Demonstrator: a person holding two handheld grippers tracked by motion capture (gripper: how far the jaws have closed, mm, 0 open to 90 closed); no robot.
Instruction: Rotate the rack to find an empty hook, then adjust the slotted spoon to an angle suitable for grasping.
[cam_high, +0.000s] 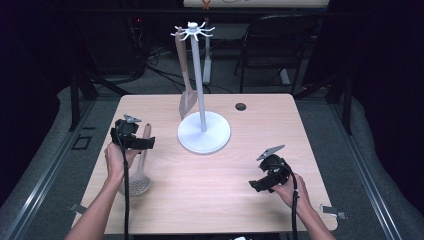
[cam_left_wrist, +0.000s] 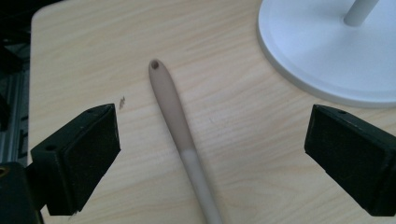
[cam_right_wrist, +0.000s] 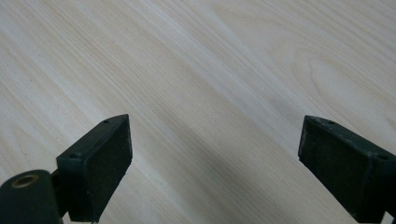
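Observation:
A slotted spoon (cam_high: 141, 170) with a taupe handle (cam_left_wrist: 173, 105) lies flat on the wooden table (cam_high: 240, 165) at the left, its perforated head toward the front. My left gripper (cam_high: 141, 143) hovers over that handle, open, with one jaw on each side of it and no contact. A white utensil stand (cam_high: 203, 131) rises from the table's middle, and a taupe spatula (cam_high: 186, 95) hangs from one of its top hooks. My right gripper (cam_high: 260, 184) is open above bare wood (cam_right_wrist: 210, 93) at the front right.
The stand's round white base (cam_left_wrist: 322, 51) lies just right of the spoon handle. A small round hole (cam_high: 241, 106) sits in the tabletop at the back. Chairs, cables and dark floor surround the table.

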